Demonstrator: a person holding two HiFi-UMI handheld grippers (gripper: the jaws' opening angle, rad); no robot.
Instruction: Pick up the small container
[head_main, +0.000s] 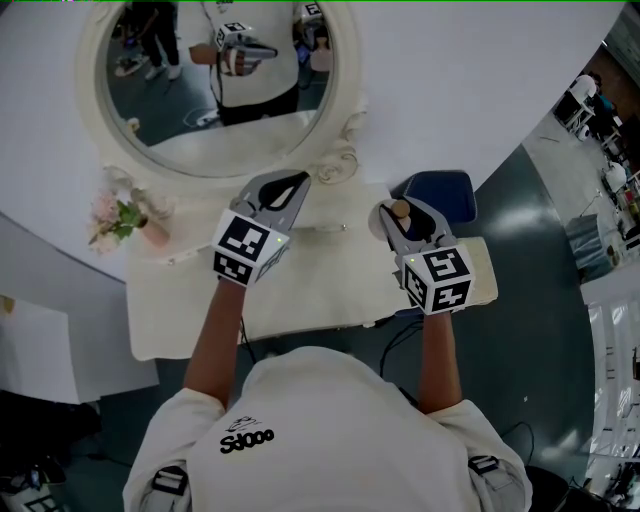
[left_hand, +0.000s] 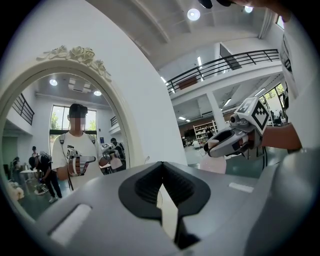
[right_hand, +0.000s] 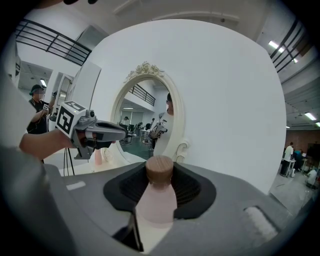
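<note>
Head view: over the table (head_main: 320, 290), before the mirror (head_main: 200, 140), the left gripper (head_main: 288, 185) is closed on nothing, while the right gripper (head_main: 405, 222) grips the bottle (head_main: 400, 210), cap up. Left gripper view: the jaw tips meet, with nothing between them. Right gripper view: the jaws stand partly apart, pressed on the pink, brown-capped bottle (right_hand: 155, 200) on both sides.

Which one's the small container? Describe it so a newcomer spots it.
Find the white table below the oval mirror. Over its right end, the right tool clamps a small pale-pink bottle; its round brown cap marks it out.
</note>
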